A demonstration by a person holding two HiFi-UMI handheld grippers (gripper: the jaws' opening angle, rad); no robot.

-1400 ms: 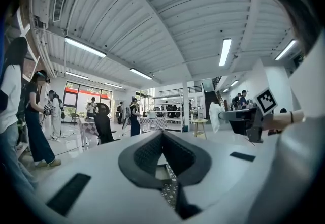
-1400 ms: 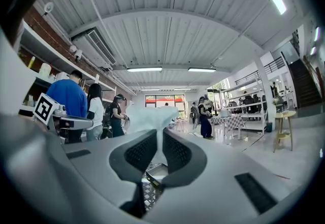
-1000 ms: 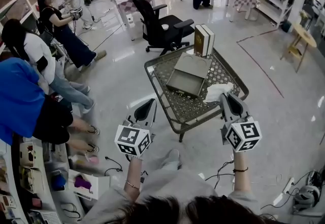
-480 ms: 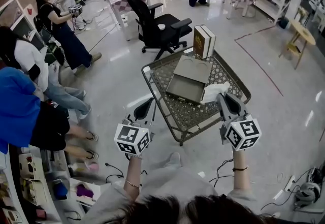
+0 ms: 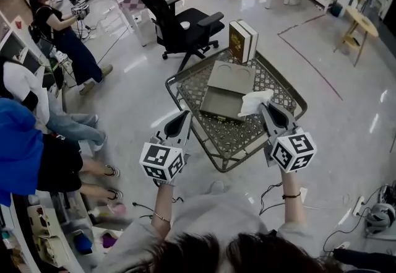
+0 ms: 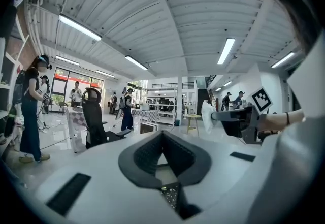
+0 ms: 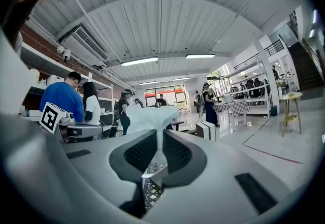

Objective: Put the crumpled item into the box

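A crumpled white paper (image 5: 255,103) hangs above the near right part of the metal mesh table (image 5: 284,89). My right gripper (image 5: 265,109) is shut on the paper, which also rises out of the pinched jaws in the right gripper view as a crumpled white paper (image 7: 150,116) above my right gripper (image 7: 158,135). The open grey box (image 5: 226,89) lies in the middle of the table, just left of the paper. My left gripper (image 5: 184,118) is shut on nothing and hovers off the table's near left edge. The left gripper (image 6: 162,135) has its tips touching in its own view.
Two books (image 5: 242,41) stand upright at the table's far edge. A black office chair (image 5: 185,21) is behind the table. Several people (image 5: 59,30) stand or sit at the left. A wooden stool (image 5: 359,21) is at the far right, and cables (image 5: 269,194) lie on the floor.
Both grippers have come a little closer to the table, and the paper in the right gripper is now slightly nearer the box. The jaws have not changed.
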